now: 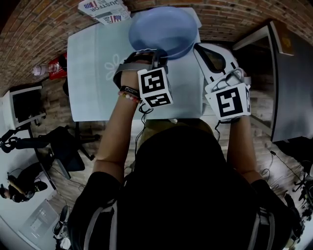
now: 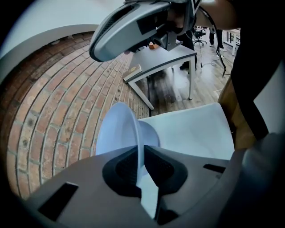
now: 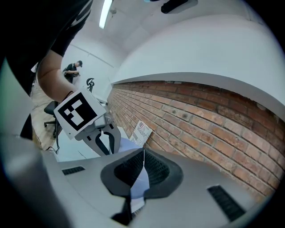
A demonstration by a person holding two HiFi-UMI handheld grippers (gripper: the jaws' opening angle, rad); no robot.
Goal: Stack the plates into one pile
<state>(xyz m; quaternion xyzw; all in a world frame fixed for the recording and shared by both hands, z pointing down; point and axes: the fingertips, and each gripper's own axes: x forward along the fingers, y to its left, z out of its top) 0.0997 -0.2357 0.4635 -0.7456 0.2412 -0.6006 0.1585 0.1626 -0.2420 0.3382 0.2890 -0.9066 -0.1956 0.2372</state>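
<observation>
A pale blue deep plate (image 1: 164, 29) is over the far part of the light table (image 1: 93, 83). My left gripper (image 1: 151, 52) is shut on its near rim, which runs edge-on between the jaws as a thin line on the plate (image 2: 118, 133) in the left gripper view, where that gripper (image 2: 141, 167) pinches it. My right gripper (image 1: 198, 49) is shut on the plate's right rim, and a thin blue edge of the plate (image 3: 140, 180) shows between its pads at the gripper (image 3: 142, 171). No other plate is visible. I cannot tell whether the plate touches the table.
Printed booklets (image 1: 103, 9) lie at the table's far left corner by the brick wall. A dark desk (image 1: 293, 83) stands to the right, across a narrow gap. At left are a bottle (image 1: 41, 69), a monitor (image 1: 24, 105) and an office chair (image 1: 63, 146).
</observation>
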